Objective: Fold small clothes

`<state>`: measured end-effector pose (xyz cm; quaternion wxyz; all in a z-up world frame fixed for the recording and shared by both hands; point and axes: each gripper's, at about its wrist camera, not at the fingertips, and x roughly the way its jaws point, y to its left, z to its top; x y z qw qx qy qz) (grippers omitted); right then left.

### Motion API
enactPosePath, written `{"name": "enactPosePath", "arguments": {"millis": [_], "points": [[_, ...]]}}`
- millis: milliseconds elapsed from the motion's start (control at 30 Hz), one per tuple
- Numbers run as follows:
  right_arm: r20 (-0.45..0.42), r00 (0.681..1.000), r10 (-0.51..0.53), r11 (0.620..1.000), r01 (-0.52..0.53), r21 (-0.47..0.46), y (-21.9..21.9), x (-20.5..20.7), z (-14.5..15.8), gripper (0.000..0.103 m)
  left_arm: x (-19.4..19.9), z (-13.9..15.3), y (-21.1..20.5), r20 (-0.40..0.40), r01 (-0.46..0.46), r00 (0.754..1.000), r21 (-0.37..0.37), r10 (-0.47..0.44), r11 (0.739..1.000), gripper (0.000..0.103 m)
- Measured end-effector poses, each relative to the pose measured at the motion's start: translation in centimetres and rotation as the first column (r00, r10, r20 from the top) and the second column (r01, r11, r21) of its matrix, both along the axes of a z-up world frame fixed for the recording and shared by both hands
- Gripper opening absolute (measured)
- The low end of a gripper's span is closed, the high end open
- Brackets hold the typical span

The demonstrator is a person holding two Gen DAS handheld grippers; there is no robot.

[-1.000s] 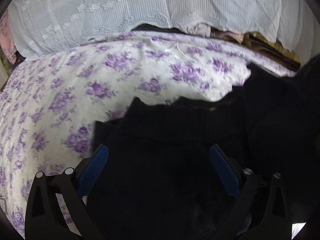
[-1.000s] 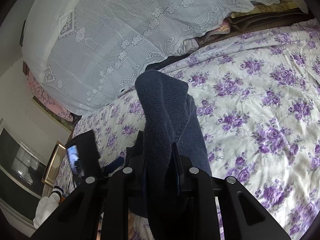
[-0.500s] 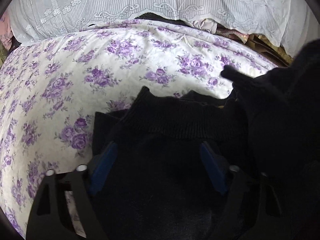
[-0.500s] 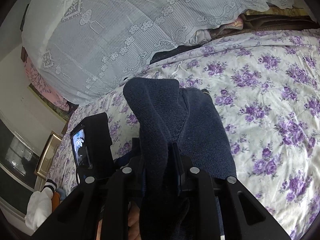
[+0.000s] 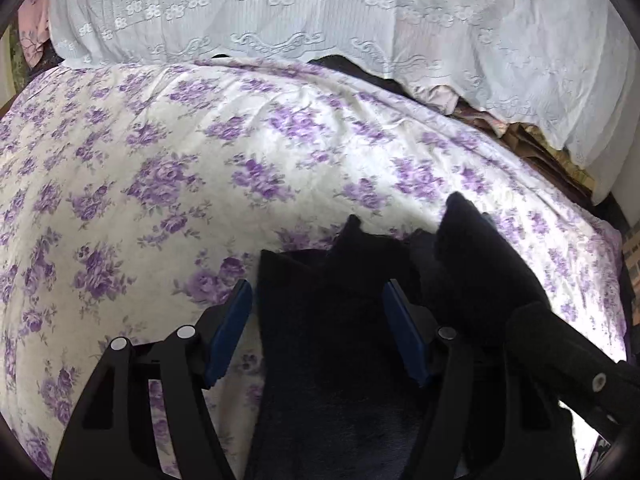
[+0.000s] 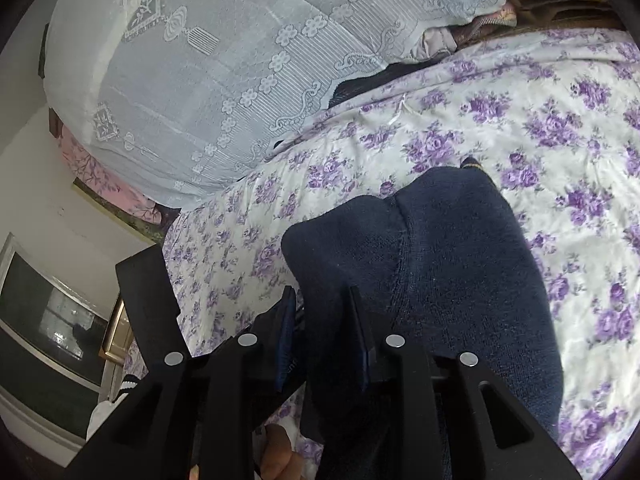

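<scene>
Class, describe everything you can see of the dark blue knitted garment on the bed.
The dark blue knitted garment looks like soft, fuzzy navy knit with a seam running down it. It lies on the floral bedsheet, part of it lifted and doubled over. The right gripper is shut on a raised fold. In the left wrist view, the left gripper is open, its blue pads on either side of the cloth, which looks almost black there.

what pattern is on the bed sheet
Purple flowers on white, on the bed sheet; clearest in the left wrist view.
</scene>
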<state>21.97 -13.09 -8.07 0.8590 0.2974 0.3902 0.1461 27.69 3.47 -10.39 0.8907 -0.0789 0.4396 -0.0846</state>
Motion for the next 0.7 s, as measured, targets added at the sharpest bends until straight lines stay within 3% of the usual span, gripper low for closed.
{"name": "enactPosePath", "arguments": {"millis": [167,267,367,567,667,700], "points": [[-0.017,0.999,0.037,0.999,-0.037,0.025,-1.5,0.2,-1.3,0.042,1.0,-2.4,-0.1,-0.104,0.063,0.992,-0.142,-0.078,0.988,0.072],[-0.011,0.997,0.081,0.988,-0.078,0.133,-3.1,0.0,-1.8,0.045,0.5,-1.9,-0.2,-0.082,0.088,0.991,-0.158,-0.102,0.983,0.079],[0.026,0.993,0.119,0.981,-0.121,0.153,-3.8,-0.5,-1.1,0.047,0.3,-1.6,0.2,-0.072,0.093,0.991,-0.201,-0.11,0.975,0.088],[0.079,0.98,0.18,0.977,-0.188,0.102,-4.1,-2.5,0.4,0.05,0.8,-2.2,0.4,-0.108,0.116,0.982,-0.324,-0.158,0.939,0.088],[0.099,0.973,0.206,0.978,-0.206,-0.017,-4.2,-4.3,1.1,0.058,0.8,-2.2,0.9,-0.118,0.119,0.976,-0.411,-0.182,0.904,0.089],[0.104,0.971,0.213,0.976,-0.208,-0.061,-4.3,-5.0,1.2,0.061,0.8,-2.2,1.0,-0.121,0.117,0.976,-0.411,-0.181,0.904,0.089]]}}
